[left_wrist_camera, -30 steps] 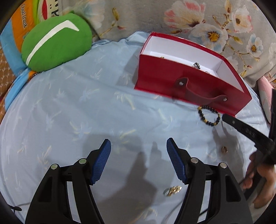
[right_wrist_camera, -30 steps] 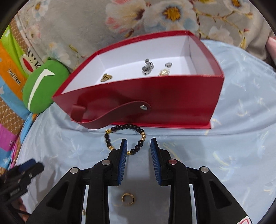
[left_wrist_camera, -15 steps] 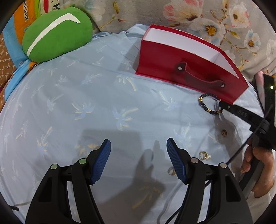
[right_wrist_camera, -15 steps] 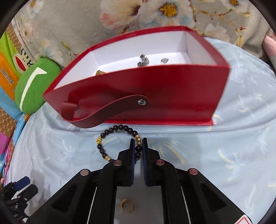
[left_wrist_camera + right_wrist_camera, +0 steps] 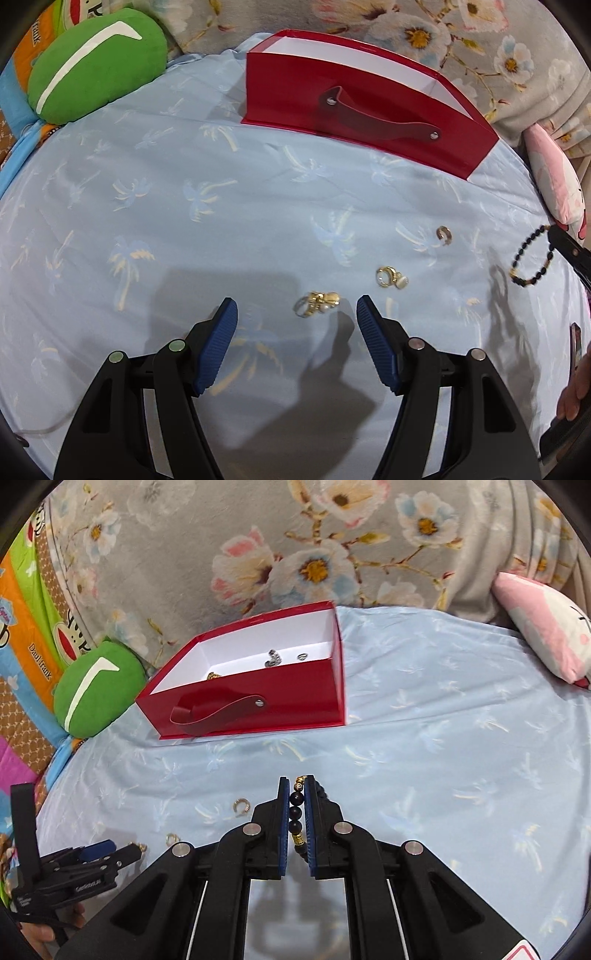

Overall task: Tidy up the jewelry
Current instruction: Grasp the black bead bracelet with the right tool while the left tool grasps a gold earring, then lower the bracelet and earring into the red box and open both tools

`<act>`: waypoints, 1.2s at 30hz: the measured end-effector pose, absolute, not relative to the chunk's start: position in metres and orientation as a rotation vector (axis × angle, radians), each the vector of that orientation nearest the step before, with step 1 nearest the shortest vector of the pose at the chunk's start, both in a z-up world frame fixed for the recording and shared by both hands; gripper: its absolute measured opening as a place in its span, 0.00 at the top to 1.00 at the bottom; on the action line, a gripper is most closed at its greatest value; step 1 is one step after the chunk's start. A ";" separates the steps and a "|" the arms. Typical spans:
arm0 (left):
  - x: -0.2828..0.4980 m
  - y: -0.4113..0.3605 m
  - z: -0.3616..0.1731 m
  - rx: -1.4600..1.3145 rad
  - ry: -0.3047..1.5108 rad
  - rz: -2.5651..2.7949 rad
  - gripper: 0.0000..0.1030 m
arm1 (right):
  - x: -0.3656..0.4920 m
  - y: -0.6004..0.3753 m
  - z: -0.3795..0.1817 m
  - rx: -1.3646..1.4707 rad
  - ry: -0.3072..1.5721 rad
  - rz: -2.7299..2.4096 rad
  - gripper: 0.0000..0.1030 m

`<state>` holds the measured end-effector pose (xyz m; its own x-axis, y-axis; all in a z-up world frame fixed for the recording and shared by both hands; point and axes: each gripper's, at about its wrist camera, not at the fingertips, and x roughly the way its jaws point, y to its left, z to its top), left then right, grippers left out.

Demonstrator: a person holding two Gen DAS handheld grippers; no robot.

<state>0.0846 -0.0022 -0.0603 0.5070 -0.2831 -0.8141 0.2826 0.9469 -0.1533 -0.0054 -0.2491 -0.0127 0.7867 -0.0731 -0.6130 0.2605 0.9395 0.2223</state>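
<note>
While right tongs (image 5: 296,812) pinch the bead bracelet (image 5: 297,814), red box (image 5: 295,698) lies ahead-left near the bed's far edge; left tongs (image 5: 297,325) spread.

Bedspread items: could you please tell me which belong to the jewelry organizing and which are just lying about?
Part of the job:
- beaded bracelet, clamped in the right gripper
- red box
- loose gold rings
- left gripper, open

Lying about:
- green cushion
- pink plush pillow
</note>
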 end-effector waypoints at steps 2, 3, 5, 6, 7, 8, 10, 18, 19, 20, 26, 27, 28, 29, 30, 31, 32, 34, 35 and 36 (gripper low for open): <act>0.083 -0.006 -0.061 0.011 0.982 -0.344 0.37 | -0.016 -0.250 -0.010 0.300 0.635 -0.191 0.93; 0.083 -0.008 -0.062 0.018 0.980 -0.344 0.37 | -0.021 -0.250 -0.008 0.300 0.632 -0.192 0.93; 0.082 -0.011 -0.063 0.030 0.969 -0.336 0.37 | -0.029 -0.250 -0.006 0.300 0.630 -0.190 0.93; 0.082 -0.013 -0.063 0.035 0.964 -0.331 0.37 | -0.034 -0.249 -0.005 0.301 0.628 -0.186 0.93; 0.082 -0.013 -0.063 0.035 0.961 -0.331 0.38 | -0.036 -0.248 -0.005 0.303 0.628 -0.179 0.93; 0.081 -0.014 -0.063 0.037 0.958 -0.330 0.38 | -0.037 -0.246 -0.004 0.301 0.630 -0.173 0.93; 0.079 -0.016 -0.063 0.044 0.953 -0.334 0.49 | -0.038 -0.242 -0.004 0.291 0.632 -0.167 0.93; 0.077 -0.017 -0.061 0.019 0.964 -0.375 0.95 | -0.038 -0.229 -0.004 0.289 0.632 -0.130 0.93; 0.076 -0.018 -0.061 0.019 0.965 -0.382 0.96 | -0.038 -0.228 -0.004 0.288 0.631 -0.128 0.93; 0.075 -0.018 -0.061 0.015 0.962 -0.381 0.97 | -0.038 -0.227 -0.004 0.289 0.632 -0.124 0.93; 0.070 -0.020 -0.051 0.002 0.935 -0.411 0.98 | -0.040 -0.222 0.003 0.287 0.619 -0.107 0.93; 0.069 -0.020 -0.048 0.000 0.928 -0.417 0.98 | -0.040 -0.222 0.005 0.286 0.615 -0.103 0.93; 0.068 -0.020 -0.044 -0.002 0.921 -0.421 0.98 | -0.040 -0.221 0.008 0.286 0.609 -0.099 0.93; 0.067 -0.021 -0.041 -0.004 0.913 -0.424 0.98 | -0.041 -0.220 0.011 0.285 0.601 -0.095 0.93; 0.066 -0.021 -0.035 -0.002 0.901 -0.428 0.98 | -0.041 -0.219 0.015 0.282 0.593 -0.092 0.93; 0.066 -0.021 -0.030 -0.001 0.891 -0.430 0.98 | -0.040 -0.218 0.020 0.277 0.582 -0.088 0.93; 0.067 -0.021 -0.025 -0.001 0.881 -0.434 0.98 | -0.040 -0.218 0.024 0.272 0.573 -0.085 0.93; 0.069 -0.021 -0.011 0.001 0.853 -0.439 0.98 | -0.036 -0.217 0.036 0.255 0.549 -0.078 0.93; 0.071 -0.021 -0.003 0.006 0.832 -0.441 0.98 | -0.033 -0.217 0.042 0.246 0.536 -0.072 0.93; 0.075 -0.022 0.005 0.013 0.814 -0.443 0.98 | -0.029 -0.218 0.050 0.238 0.520 -0.064 0.93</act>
<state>0.0748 -0.0218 0.0049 0.6004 -0.3778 -0.7049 0.3875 0.9084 -0.1569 -0.0287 -0.2180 0.0499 0.8666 -0.0005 -0.4990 0.1208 0.9704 0.2089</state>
